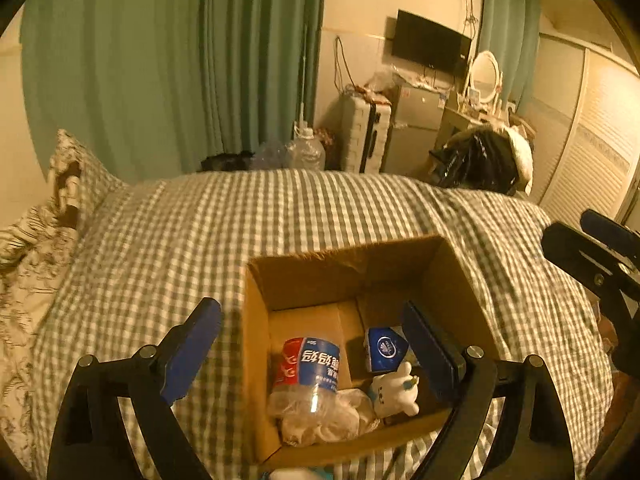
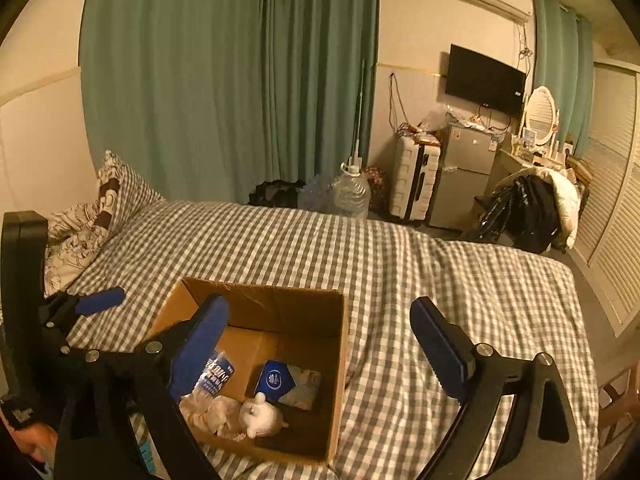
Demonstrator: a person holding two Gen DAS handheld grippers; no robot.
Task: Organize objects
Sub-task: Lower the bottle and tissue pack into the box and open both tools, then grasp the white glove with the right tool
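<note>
An open cardboard box (image 1: pixel 460 276) (image 2: pixel 340 344) sits on the checked bed. Inside lie a crushed plastic bottle (image 1: pixel 310 368) (image 2: pixel 214 374) with a red and blue label, a blue tissue pack (image 1: pixel 386 350) (image 2: pixel 276 380), a small white plush toy (image 1: pixel 394 392) (image 2: pixel 262 418) and crumpled clear plastic (image 1: pixel 332 420) (image 2: pixel 210 410). My left gripper (image 1: pixel 316 344) hovers open and empty above the box, its jaws wide apart. My right gripper (image 2: pixel 320 338) is open and empty above the box's right side. The left gripper also shows at the left of the right wrist view (image 2: pixel 86 306).
The checked bedspread (image 1: pixel 240 224) (image 2: pixel 400 264) spreads around the box. Pillows (image 1: pixel 68 176) (image 2: pixel 112 196) lie at the far left. Beyond the bed are a water jug (image 2: pixel 352 194), a white suitcase (image 2: pixel 414 178), a small fridge (image 2: pixel 466 176) and a chair with clothes (image 2: pixel 532 212).
</note>
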